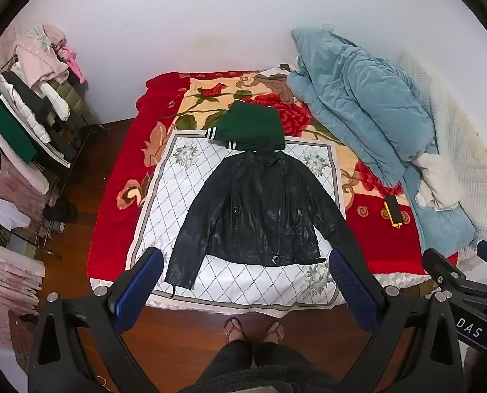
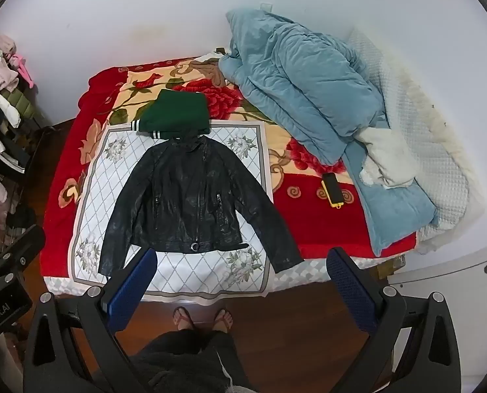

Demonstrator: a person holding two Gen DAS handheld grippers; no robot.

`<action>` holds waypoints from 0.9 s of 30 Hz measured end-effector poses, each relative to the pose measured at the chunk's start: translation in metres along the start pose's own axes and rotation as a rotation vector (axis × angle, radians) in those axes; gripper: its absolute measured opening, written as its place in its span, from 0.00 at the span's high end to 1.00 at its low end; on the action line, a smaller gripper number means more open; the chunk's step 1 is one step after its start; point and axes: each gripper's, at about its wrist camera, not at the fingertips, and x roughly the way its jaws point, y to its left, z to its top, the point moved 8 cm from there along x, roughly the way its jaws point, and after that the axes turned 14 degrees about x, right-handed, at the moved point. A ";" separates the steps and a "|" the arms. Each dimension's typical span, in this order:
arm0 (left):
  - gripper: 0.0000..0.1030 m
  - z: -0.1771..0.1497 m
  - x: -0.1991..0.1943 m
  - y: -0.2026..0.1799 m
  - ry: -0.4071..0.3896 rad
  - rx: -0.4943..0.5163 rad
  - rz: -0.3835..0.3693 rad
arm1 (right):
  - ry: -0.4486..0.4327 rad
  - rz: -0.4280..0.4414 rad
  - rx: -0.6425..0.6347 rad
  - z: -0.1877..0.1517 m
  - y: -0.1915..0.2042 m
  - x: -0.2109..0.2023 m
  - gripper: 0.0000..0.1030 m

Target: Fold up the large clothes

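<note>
Bed (image 1: 112, 229) holds black jacket (image 1: 260, 209) spread flat, unfolded; green garment (image 1: 253, 127) folded behind; left gripper (image 1: 246, 291), right gripper (image 2: 240, 288) jaws wide, empty; folding not yet begun.

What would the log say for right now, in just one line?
step: before first fold | black jacket: flat, sleeves spread, on white patterned cloth | left claw: open, empty | right claw: open, empty

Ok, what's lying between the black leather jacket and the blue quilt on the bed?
Only the red floral blanket, with a yellow-cased phone lying on it, nearer the blue quilt than the black leather jacket. Right wrist view shows it best.
</note>
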 end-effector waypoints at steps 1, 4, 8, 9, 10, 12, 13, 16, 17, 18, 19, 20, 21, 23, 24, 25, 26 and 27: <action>0.00 0.000 0.000 0.000 0.000 0.000 0.001 | 0.001 -0.003 -0.002 0.000 0.000 0.000 0.00; 0.00 0.000 0.000 0.000 -0.002 -0.002 0.003 | -0.001 0.000 -0.004 0.000 0.000 -0.002 0.00; 0.00 0.000 0.000 0.000 -0.002 0.000 0.000 | 0.001 -0.004 -0.002 0.000 0.000 -0.002 0.00; 0.00 0.000 0.000 0.000 -0.002 0.000 -0.001 | -0.002 -0.010 -0.006 0.000 0.000 -0.003 0.00; 0.00 0.000 0.000 0.000 -0.001 0.000 -0.001 | -0.002 -0.010 -0.005 0.001 0.000 -0.003 0.00; 0.00 0.001 0.000 0.000 0.000 -0.002 -0.001 | -0.003 -0.011 -0.007 0.001 0.000 -0.003 0.00; 0.00 0.000 0.000 0.000 -0.003 0.000 -0.001 | -0.003 -0.011 -0.007 0.001 0.000 -0.004 0.00; 0.00 0.000 0.000 0.000 -0.004 0.001 0.001 | -0.004 -0.011 -0.006 0.002 0.000 -0.004 0.00; 0.00 0.000 0.000 0.000 -0.003 0.001 -0.001 | -0.004 -0.010 -0.006 0.003 0.000 -0.004 0.00; 0.00 0.000 0.000 0.000 -0.004 0.000 0.000 | -0.004 -0.010 -0.007 0.003 0.000 -0.005 0.00; 0.00 0.000 0.000 0.000 -0.005 -0.001 0.000 | -0.004 -0.011 -0.007 0.003 0.000 -0.005 0.00; 0.00 0.000 0.000 0.000 -0.005 -0.002 0.000 | -0.004 -0.010 -0.007 0.003 0.000 -0.005 0.00; 0.00 0.000 0.000 0.000 -0.006 0.001 0.001 | -0.004 -0.009 -0.007 0.002 0.000 -0.005 0.00; 0.00 0.000 0.000 0.000 -0.006 0.001 0.000 | -0.006 -0.011 -0.008 0.002 0.000 -0.006 0.00; 0.00 0.000 0.000 0.000 -0.006 0.002 0.001 | -0.006 -0.011 -0.007 0.002 0.000 -0.007 0.00; 0.00 0.000 0.000 0.000 -0.006 0.002 0.000 | -0.006 -0.011 -0.007 0.002 0.000 -0.007 0.00; 0.00 0.000 0.000 0.000 -0.006 0.001 0.000 | -0.007 -0.012 -0.007 0.001 0.000 -0.007 0.00; 0.00 0.000 0.000 0.000 -0.006 0.000 0.000 | -0.007 -0.012 -0.006 0.001 0.001 -0.007 0.00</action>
